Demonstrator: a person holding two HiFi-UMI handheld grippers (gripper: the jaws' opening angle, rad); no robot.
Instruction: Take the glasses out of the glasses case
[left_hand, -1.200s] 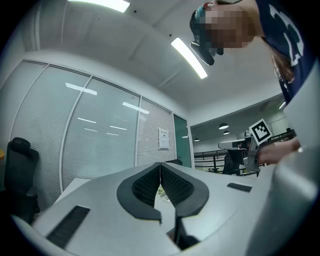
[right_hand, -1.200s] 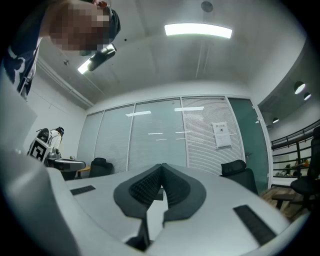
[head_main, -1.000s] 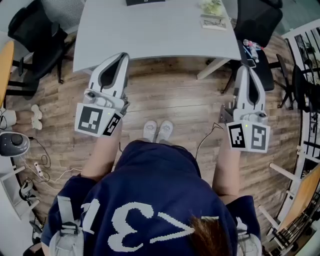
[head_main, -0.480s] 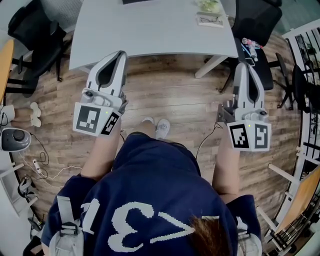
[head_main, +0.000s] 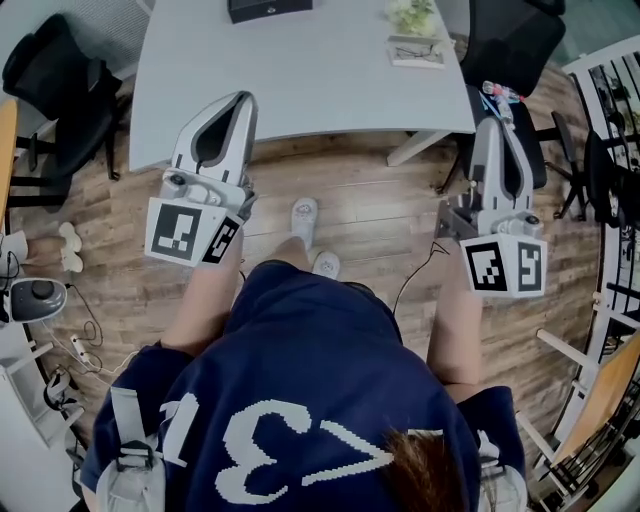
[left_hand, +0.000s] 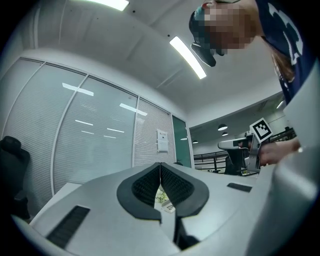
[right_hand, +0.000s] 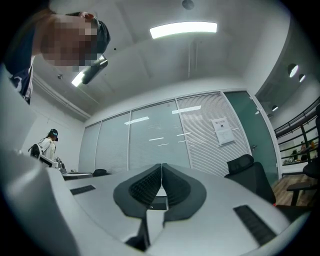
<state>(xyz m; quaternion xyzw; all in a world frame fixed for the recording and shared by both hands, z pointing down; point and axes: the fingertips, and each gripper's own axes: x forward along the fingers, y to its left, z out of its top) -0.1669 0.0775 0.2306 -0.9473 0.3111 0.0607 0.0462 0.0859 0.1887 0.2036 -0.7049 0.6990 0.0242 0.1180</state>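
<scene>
A black box-shaped case (head_main: 268, 8) lies at the far edge of the grey table (head_main: 300, 80) in the head view, cut off by the frame top. It also shows as a dark block (right_hand: 158, 203) through the gap below the jaw tips in the right gripper view. My left gripper (head_main: 238, 100) is held over the table's near edge, jaws closed together with nothing between them (left_hand: 160, 165). My right gripper (head_main: 493, 125) hangs just off the table's right corner, also shut and empty (right_hand: 161, 165). No glasses are visible in the case.
A small plant (head_main: 415, 12) and a flat pale item with dark frames on it (head_main: 414, 50) lie at the table's far right. Black office chairs stand at left (head_main: 55, 85) and right (head_main: 515, 45). The person's feet (head_main: 305, 215) are on the wood floor.
The table has slid down in the head view as the person steps toward it, and the black case has come into sight. Both grippers stay shut and now reach the table's edge.
</scene>
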